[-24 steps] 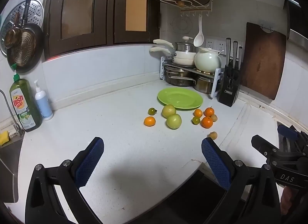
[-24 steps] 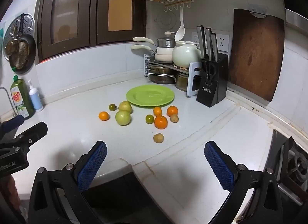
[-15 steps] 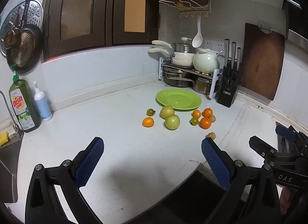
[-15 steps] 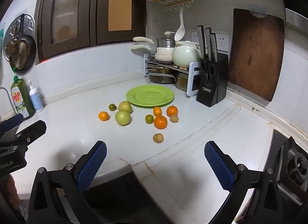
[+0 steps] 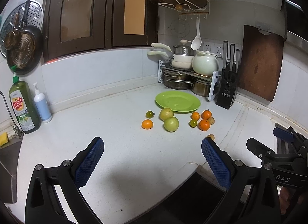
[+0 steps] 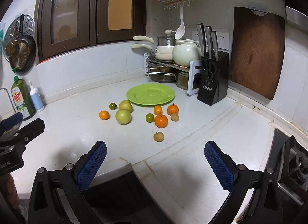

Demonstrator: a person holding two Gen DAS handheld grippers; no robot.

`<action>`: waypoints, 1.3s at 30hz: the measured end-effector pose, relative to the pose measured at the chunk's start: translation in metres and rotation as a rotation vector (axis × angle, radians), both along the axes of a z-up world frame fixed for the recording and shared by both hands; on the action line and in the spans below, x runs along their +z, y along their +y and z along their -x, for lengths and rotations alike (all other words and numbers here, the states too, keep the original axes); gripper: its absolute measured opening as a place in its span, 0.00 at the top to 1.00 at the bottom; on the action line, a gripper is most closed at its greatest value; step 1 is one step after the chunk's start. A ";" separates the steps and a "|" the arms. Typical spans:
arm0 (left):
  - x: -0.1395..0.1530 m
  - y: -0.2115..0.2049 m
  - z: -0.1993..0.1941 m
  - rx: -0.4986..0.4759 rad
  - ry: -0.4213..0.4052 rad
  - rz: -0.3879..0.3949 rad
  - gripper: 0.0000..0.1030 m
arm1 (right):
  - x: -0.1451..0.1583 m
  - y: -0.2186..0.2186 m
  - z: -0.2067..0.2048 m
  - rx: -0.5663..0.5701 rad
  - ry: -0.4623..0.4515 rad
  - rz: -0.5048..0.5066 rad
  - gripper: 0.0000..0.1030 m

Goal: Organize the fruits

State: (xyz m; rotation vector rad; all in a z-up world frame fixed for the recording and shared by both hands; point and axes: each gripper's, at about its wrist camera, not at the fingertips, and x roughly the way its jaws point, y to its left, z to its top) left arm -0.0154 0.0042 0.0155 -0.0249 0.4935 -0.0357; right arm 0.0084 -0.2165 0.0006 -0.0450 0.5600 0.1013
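1. Both claws stand wide apart with nothing between their blue pads: the left gripper (image 5: 152, 151) hangs over the near part of the white counter (image 5: 115, 146), and the right gripper (image 6: 155, 155) hangs over the counter's front corner edge, each tilted down toward the fruit.
2. Loose fruit lies on the counter well ahead of both claws, just in front of the green plate (image 6: 150, 94), which holds no fruit.
3. Two large yellow-green fruits (image 6: 123, 116) sit touching or nearly so at the left of the group, the rear one close against the plate's rim.
4. Left of them lie a small orange (image 6: 104, 114) and, behind it, a small dark green fruit (image 6: 113, 106).
5. To the right sits a cluster: three oranges (image 6: 161, 120), another small green fruit (image 6: 149, 117) and a small tan fruit (image 6: 174, 117) beside them.
6. A second tan fruit (image 6: 158, 136) lies alone, nearest the right gripper; in the left wrist view it peeks out just above that claw's right pad.
7. Behind the plate stands a rack of pots (image 6: 165, 66) with a pale kettle (image 6: 185, 53), then a black knife block (image 6: 212, 81) and a wooden cutting board (image 6: 256, 50) against the wall.
8. At far left stand a dish soap bottle (image 5: 23, 106) and a white pump bottle (image 5: 41, 106).
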 end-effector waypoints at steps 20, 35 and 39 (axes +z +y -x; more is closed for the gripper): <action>-0.001 0.002 -0.010 -0.006 0.015 -0.003 0.00 | -0.002 0.002 -0.007 0.001 0.012 0.013 0.01; -0.024 0.002 -0.063 -0.070 0.063 -0.047 0.00 | -0.020 0.005 -0.046 -0.034 0.094 0.008 0.01; -0.031 0.001 -0.088 -0.112 0.074 -0.065 0.00 | -0.029 0.005 -0.064 -0.061 0.123 0.053 0.01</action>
